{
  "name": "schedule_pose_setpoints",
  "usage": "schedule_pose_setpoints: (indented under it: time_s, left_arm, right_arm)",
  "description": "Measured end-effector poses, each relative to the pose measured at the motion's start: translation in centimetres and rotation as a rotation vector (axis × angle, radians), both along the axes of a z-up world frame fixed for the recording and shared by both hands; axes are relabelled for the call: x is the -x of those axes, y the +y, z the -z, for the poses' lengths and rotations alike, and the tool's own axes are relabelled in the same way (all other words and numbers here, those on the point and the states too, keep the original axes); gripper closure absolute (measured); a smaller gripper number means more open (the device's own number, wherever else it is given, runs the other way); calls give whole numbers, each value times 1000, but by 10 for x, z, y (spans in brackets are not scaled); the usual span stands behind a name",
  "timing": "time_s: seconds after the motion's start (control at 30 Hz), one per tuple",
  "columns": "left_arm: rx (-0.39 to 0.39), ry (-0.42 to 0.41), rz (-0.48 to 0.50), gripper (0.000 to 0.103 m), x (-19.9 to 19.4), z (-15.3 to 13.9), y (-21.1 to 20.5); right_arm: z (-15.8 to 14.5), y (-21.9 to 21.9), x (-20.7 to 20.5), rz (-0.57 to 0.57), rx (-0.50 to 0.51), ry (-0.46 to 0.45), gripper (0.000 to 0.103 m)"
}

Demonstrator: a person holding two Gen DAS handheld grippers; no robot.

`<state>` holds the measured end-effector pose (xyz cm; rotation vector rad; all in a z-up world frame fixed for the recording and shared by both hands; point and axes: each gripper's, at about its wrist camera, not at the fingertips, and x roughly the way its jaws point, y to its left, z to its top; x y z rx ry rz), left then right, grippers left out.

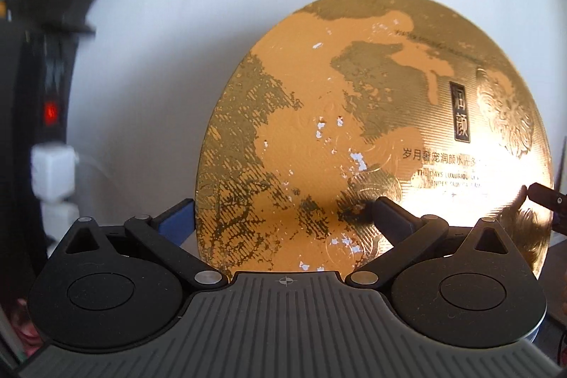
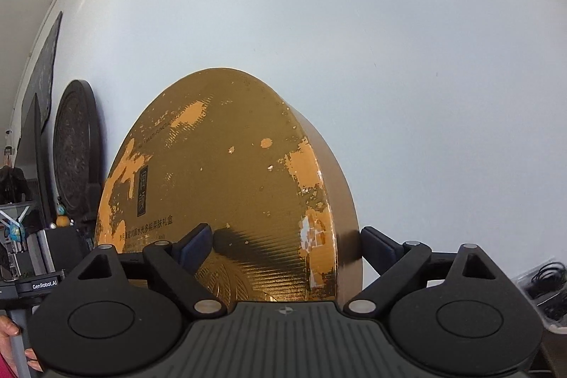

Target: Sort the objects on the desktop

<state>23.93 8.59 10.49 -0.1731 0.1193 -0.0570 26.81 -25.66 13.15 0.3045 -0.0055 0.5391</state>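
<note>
A round gold gift box (image 1: 354, 116) with worn foil and printed lettering stands on its edge in front of a white wall. My left gripper (image 1: 283, 211) straddles its left rim, with one blue-padded finger (image 1: 177, 211) behind it and the other finger (image 1: 389, 218) on the lid face. In the right wrist view the same gold box (image 2: 226, 172) shows its lid and side wall. My right gripper (image 2: 283, 243) grips across its thickness, one pad on the lid and one behind the back rim. A finger of the right gripper (image 1: 545, 201) shows at the box's right edge.
A black power strip (image 1: 51, 110) with a lit red switch and white plugs (image 1: 53, 172) hangs at the left. A dark round disc (image 2: 76, 151) leans on the wall beside black desk organisers (image 2: 53, 247). A bag of black cables (image 2: 545, 289) lies at the right. A person's hand (image 2: 10, 332) is at bottom left.
</note>
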Motion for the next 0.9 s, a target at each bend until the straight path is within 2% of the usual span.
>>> schedule_pose_setpoints:
  time_s: [0.23, 0.37, 0.47, 0.67, 0.9]
  left_arm:
    - [-2, -67, 16, 0, 84, -46, -14]
    - [-10, -105, 15, 0, 136, -90, -16]
    - [-22, -121, 6, 1, 169, -106, -24]
    - [-42, -130, 13, 1, 222, -113, -29]
    - [-53, -124, -4, 1, 273, -106, -22]
  right_arm:
    - [-45, -11, 81, 22, -38, -52, 11]
    - [-59, -20, 118, 19, -62, -87, 11]
    - [-62, -24, 139, 24, -84, -78, 11]
    - [-55, -36, 168, 43, -126, -15, 12]
    - [-51, -33, 200, 32, -142, 32, 13]
